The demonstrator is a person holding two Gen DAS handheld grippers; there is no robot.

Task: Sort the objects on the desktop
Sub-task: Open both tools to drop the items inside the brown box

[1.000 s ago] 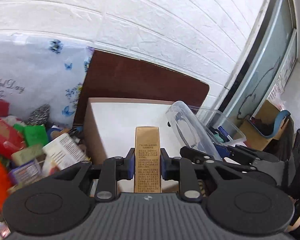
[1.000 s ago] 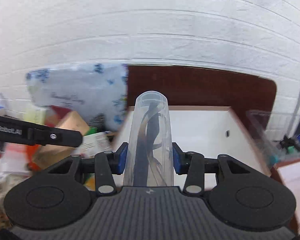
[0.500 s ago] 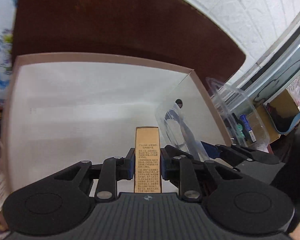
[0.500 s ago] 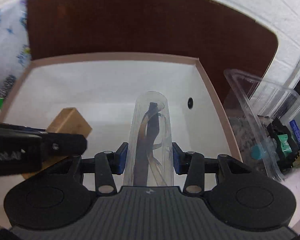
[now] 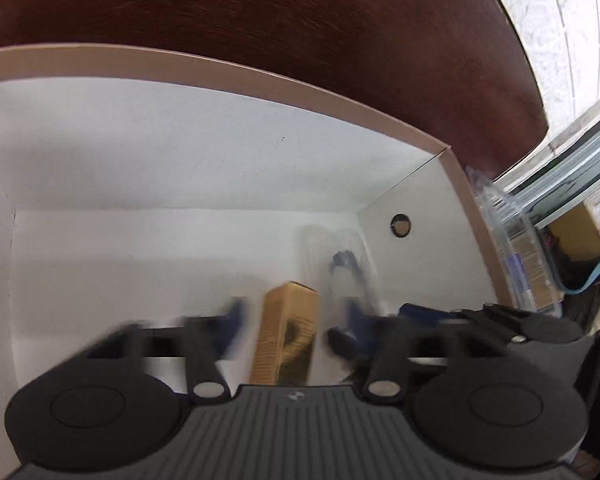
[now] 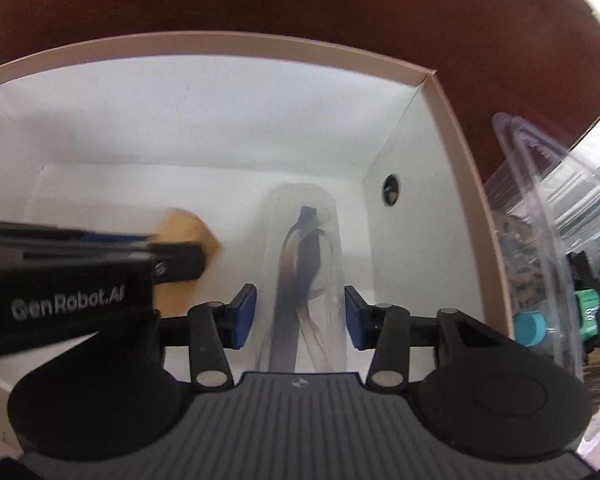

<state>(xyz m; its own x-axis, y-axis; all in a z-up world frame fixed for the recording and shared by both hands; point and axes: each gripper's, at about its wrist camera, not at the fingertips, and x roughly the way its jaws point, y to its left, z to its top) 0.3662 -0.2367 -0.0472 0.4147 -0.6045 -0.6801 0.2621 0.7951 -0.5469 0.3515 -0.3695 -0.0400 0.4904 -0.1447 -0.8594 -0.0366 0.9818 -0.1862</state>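
Both grippers' jaws are opening inside the white box: left gripper around the gold carton, right gripper around the clear tube, pads clear of each.

A dark brown wooden tabletop runs up to a white brick wall.

White-lined cardboard box on dark wood table. Inside: gold carton, upright between opening jaws of left claw, pads clear of it; clear plastic case just right, blurred.
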